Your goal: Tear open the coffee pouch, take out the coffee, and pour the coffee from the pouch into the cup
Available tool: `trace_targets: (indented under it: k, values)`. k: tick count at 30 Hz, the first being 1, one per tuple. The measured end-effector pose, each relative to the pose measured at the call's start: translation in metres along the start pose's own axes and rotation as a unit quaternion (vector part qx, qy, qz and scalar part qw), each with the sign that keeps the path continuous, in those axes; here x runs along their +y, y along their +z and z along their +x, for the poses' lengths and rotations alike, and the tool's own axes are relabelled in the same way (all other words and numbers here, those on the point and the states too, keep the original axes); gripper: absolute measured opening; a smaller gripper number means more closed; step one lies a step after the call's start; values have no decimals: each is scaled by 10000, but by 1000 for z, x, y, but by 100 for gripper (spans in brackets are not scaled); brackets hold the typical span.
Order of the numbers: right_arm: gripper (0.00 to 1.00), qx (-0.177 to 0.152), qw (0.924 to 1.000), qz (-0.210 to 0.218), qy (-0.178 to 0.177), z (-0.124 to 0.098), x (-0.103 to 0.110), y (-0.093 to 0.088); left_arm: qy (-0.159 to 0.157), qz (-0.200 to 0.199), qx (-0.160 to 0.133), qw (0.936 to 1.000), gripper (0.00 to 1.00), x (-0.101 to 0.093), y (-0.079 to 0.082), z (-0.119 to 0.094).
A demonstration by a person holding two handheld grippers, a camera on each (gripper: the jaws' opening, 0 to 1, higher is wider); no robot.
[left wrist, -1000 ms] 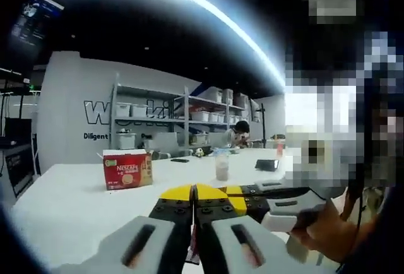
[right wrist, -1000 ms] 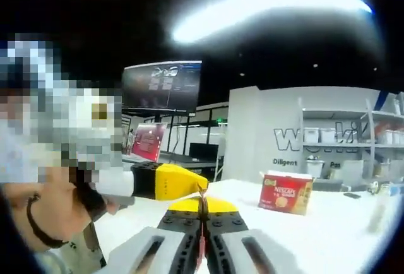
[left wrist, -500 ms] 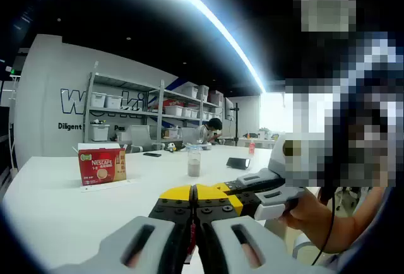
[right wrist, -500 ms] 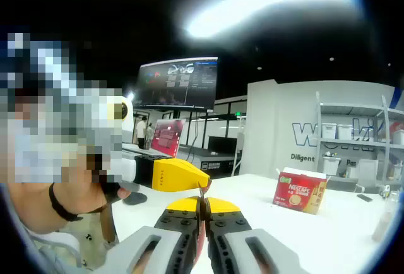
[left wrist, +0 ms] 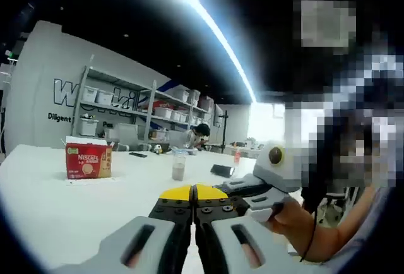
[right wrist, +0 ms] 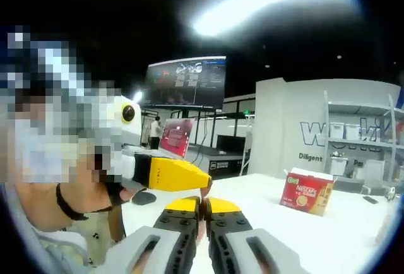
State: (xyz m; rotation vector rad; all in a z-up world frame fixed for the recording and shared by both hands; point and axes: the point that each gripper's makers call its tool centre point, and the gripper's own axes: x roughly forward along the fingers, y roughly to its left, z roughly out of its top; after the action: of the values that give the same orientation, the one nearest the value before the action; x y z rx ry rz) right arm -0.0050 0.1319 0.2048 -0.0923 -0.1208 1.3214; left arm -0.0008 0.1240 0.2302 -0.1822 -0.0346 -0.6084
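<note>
Tearing the coffee pouch, pinched between two closed grippers held up over the table.

In the right gripper view, the right gripper is seen clamped on the thin edge of the pouch, with the left gripper touching it; whether that one bites the pouch cannot be told. In the left gripper view the left gripper's jaws are pressed together. A clean tear is judged best made by parting the tips sideways, grips kept firm. Farther off, the cup stands on the table, and the red box well beyond.

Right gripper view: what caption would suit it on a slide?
Two shut hand-held grippers meet tip to tip over a white table, a red coffee box behind.
</note>
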Motion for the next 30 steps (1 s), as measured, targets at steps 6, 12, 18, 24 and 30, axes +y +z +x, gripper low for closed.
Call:
trace_targets:
  k: [6, 12, 18, 24, 30]
  values:
    - [3, -42, 10000, 32, -3, -2, 0, -2, -37, -84, -35, 10000, 1, -4, -2, -1]
    - [1, 229, 9997, 21, -26, 0, 7, -4, 114, 62, 15, 9999, 1, 4, -5, -6]
    - [0, 361, 9991, -1, -223, -3, 3, -9, 545, 308, -415, 9972, 1, 21, 18, -24]
    - [1, 361, 9992, 55, -169, -4, 2, -8, -26, 393, -252, 9989, 3, 17, 6, -25]
    - [1, 491, 9963, -13, 706, -7, 30, -9, -934, 593, -26, 9939, 15, -7, -4, -33]
